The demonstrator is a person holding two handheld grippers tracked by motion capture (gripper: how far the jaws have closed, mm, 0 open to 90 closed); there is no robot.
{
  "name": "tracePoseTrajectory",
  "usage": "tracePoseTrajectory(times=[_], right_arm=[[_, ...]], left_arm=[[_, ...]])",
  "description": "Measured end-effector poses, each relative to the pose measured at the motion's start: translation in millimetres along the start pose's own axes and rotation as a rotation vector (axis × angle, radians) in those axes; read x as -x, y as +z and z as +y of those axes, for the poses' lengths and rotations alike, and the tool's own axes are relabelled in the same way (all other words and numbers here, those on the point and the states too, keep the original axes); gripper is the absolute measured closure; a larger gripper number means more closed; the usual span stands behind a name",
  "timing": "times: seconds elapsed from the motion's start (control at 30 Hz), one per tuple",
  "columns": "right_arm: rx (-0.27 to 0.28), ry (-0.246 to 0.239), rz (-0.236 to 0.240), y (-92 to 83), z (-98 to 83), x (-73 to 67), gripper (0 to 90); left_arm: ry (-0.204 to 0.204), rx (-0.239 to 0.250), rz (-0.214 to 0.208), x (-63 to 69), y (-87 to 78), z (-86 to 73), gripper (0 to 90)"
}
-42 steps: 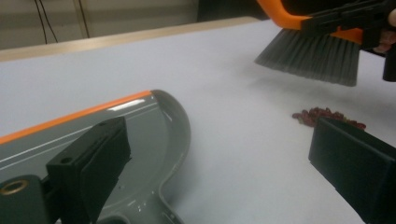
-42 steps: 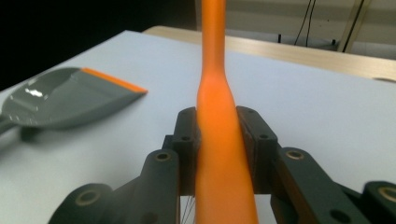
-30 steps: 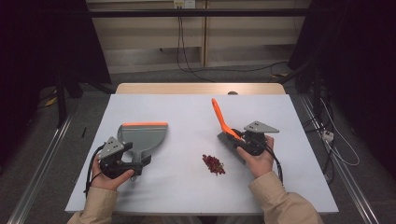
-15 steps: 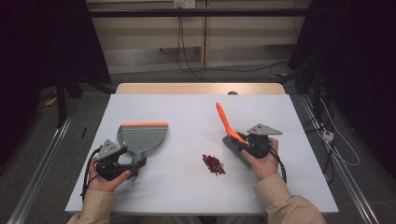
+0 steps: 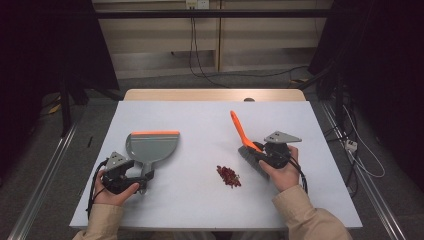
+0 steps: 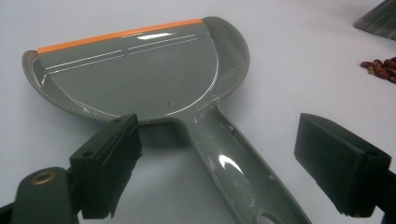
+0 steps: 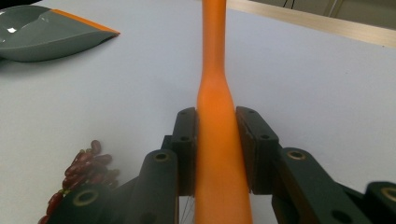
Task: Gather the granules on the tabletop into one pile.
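Note:
A grey dustpan (image 5: 151, 146) with an orange lip lies flat on the left of the white table (image 5: 200, 120). My left gripper (image 5: 144, 175) is open. Its jaws have just been closing, and in the left gripper view the left gripper (image 6: 226, 165) straddles the pan's handle (image 6: 233, 158) with neither pad touching it. My right gripper (image 5: 256, 149) is shut on the orange handle of a brush (image 5: 240, 129), whose grey bristles (image 5: 252, 162) rest on the table. In the right gripper view the right gripper (image 7: 217, 135) has both pads pressed against the handle (image 7: 215, 70). A small pile of red beans (image 5: 228, 176) lies just left of the bristles.
The beans (image 7: 79, 172) sit close to my right gripper's left side. The dustpan (image 7: 46, 32) is farther off in the right gripper view. A wooden strip (image 5: 215, 94) borders the table's far edge, and cables and dark stands surround the table.
My left hand has edged slightly toward the near edge, beside the dustpan handle. The brush handle has tipped a little to the right, while the right hand has stayed put.

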State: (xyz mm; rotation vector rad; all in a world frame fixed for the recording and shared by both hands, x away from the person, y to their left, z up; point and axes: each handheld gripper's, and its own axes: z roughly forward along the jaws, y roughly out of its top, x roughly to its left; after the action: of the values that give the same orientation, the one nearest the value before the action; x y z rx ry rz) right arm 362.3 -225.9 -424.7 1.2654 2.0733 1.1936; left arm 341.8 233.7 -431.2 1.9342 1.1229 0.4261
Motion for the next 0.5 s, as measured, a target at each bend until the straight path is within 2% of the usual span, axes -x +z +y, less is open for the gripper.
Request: tracePoseTrajectory(times=[0.2,0.27,0.3,0.4,0.5], right_arm=[[-0.04,-0.014,-0.009,-2.3,2.1,-1.3,70.1],[-0.05,-0.014,-0.005,-2.9,2.8,-2.8,70.1],[-0.05,-0.015,0.0,-3.0,2.8,-2.9,70.0],[-0.05,-0.009,0.0,-3.1,2.6,-2.1,70.1],[-0.049,-0.003,-0.002,-3.2,2.8,-1.2,70.1]], left_arm=[[-0.012,-0.027,0.007,2.3,2.3,-2.7,15.3],[-0.005,-0.05,0.016,2.8,3.0,-3.0,16.5],[-0.014,-0.045,0.019,3.7,4.3,-3.5,17.2],[-0.008,-0.069,0.033,2.9,5.3,-3.6,19.9],[-0.025,-0.071,0.051,1.1,6.1,-3.6,21.9]])
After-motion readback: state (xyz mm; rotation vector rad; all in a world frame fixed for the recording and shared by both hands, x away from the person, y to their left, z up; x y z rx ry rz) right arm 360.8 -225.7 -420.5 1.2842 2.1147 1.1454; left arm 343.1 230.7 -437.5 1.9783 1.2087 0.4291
